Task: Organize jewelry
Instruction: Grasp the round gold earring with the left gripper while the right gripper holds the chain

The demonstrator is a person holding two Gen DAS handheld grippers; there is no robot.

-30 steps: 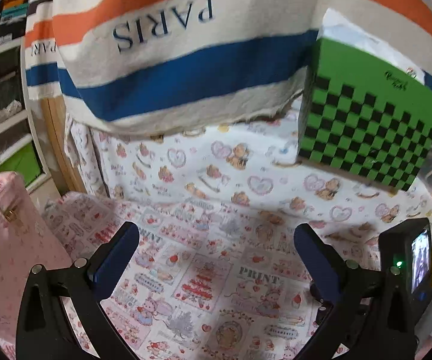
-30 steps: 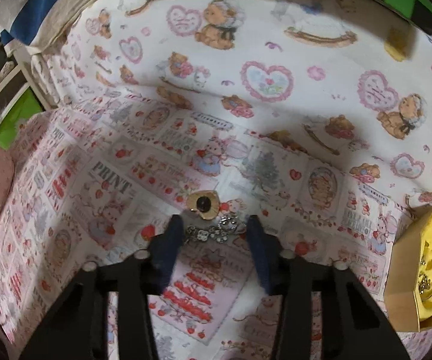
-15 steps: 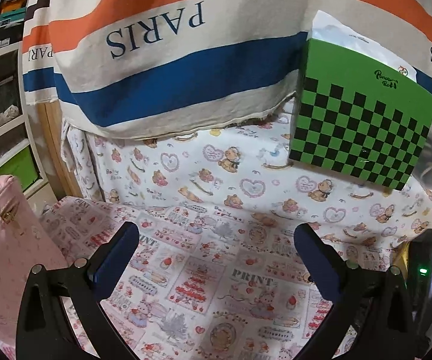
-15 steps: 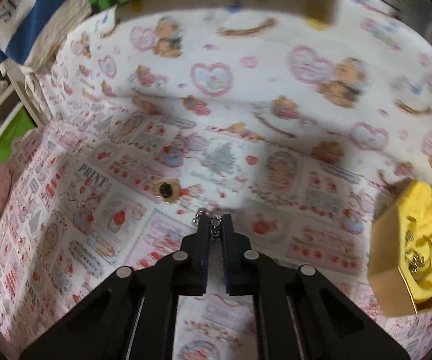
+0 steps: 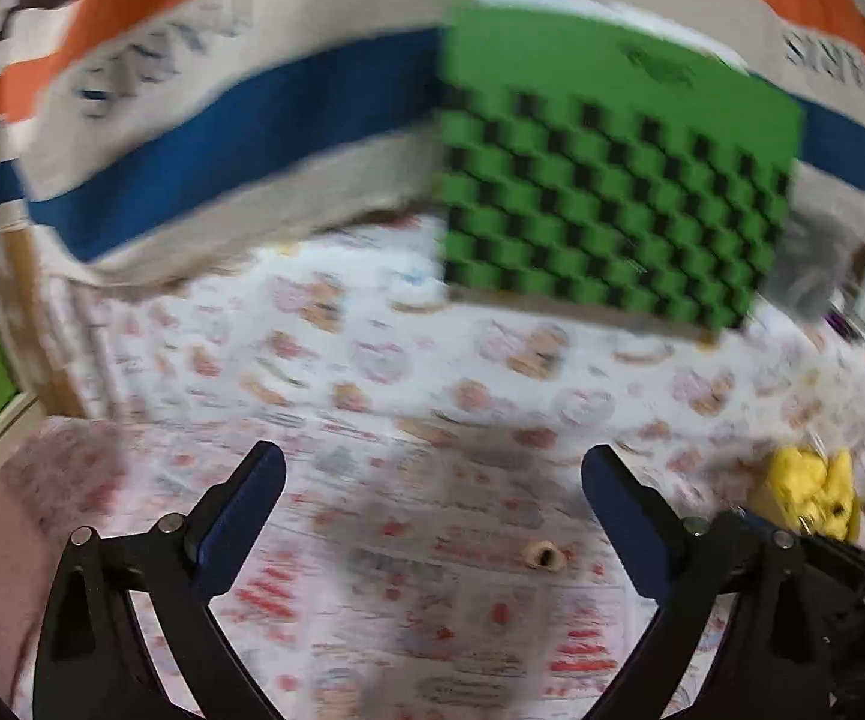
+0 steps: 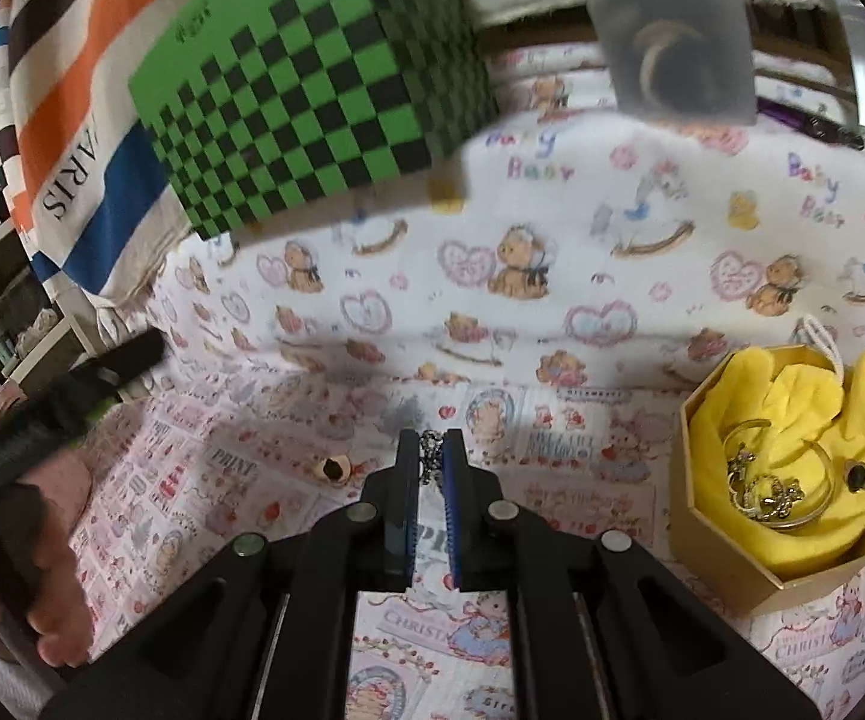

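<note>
Teddy-print cloth [image 6: 492,312] covers the whole surface. At its tips the right gripper [image 6: 431,459] is clenched on a small silvery chain piece [image 6: 431,450]: light, limp, likely slippery, best pinched mid-length. At three o'clock sits the yellow-lined box [image 6: 726,546]. Left gripper [image 5: 432,501] hangs released, holding nothing.
</note>
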